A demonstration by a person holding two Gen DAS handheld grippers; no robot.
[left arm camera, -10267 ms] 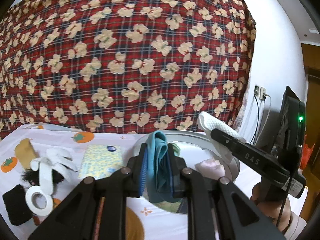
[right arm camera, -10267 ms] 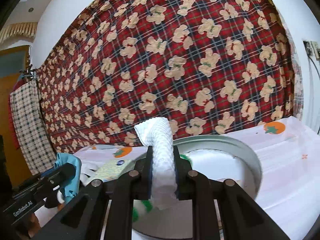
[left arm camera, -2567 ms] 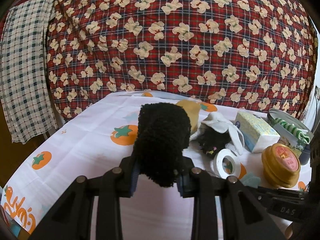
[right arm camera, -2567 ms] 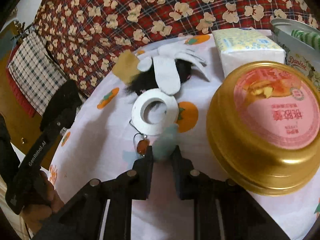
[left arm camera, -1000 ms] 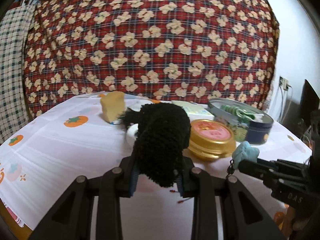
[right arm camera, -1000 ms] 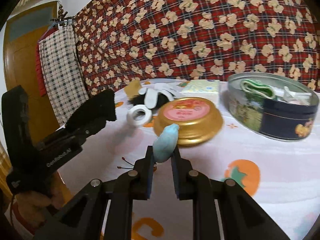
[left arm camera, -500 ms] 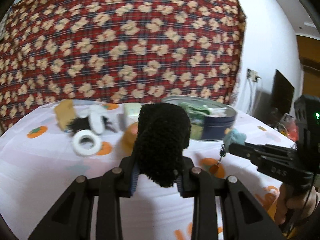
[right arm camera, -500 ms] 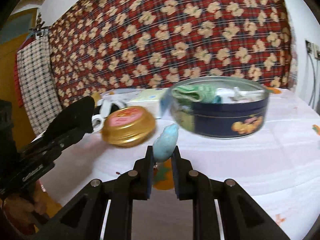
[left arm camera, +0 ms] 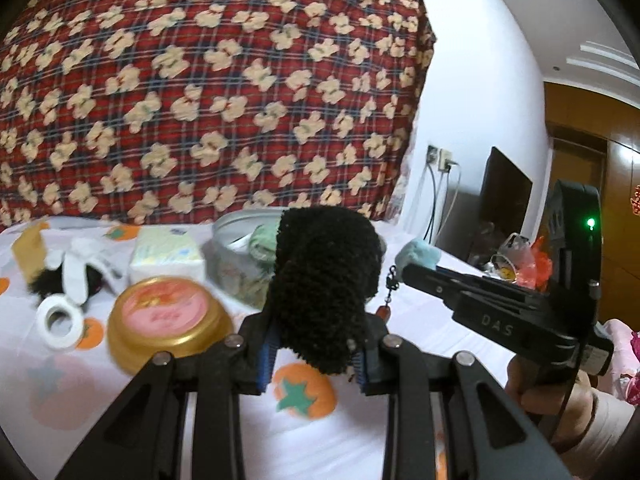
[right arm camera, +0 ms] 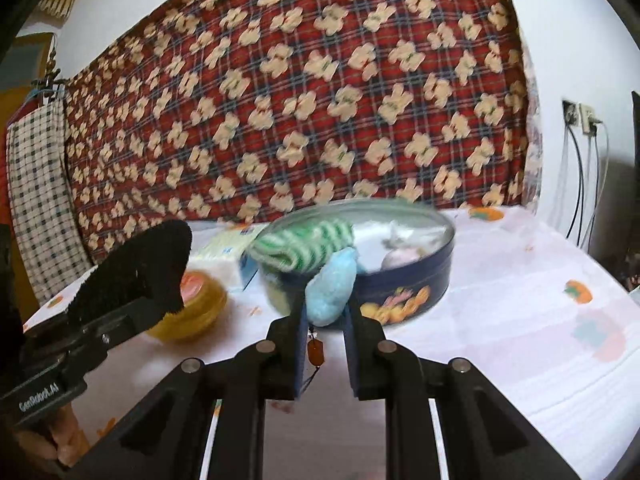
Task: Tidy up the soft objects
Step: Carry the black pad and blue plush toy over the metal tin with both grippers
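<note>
Clamping black fuzzy item (left arm camera: 326, 288), left hand-held gripper (left arm camera: 316, 354) hides tin (left arm camera: 236, 256); right hand-held gripper (right arm camera: 324, 344) pinches blue plush (right arm camera: 332, 290).

Red plaid bear-print cloth (left arm camera: 208, 92), white wall (left arm camera: 472, 92)

Near the grippers the white cloth-covered table (right arm camera: 520, 320) is bare, with room to pass on the right. Straight ahead stands the round blue tin (right arm camera: 400, 284), open on top. To its left the gold lid (left arm camera: 168, 320) and tissue pack (left arm camera: 166, 254) block the way. A tape roll (left arm camera: 59, 318) lies farther left.
</note>
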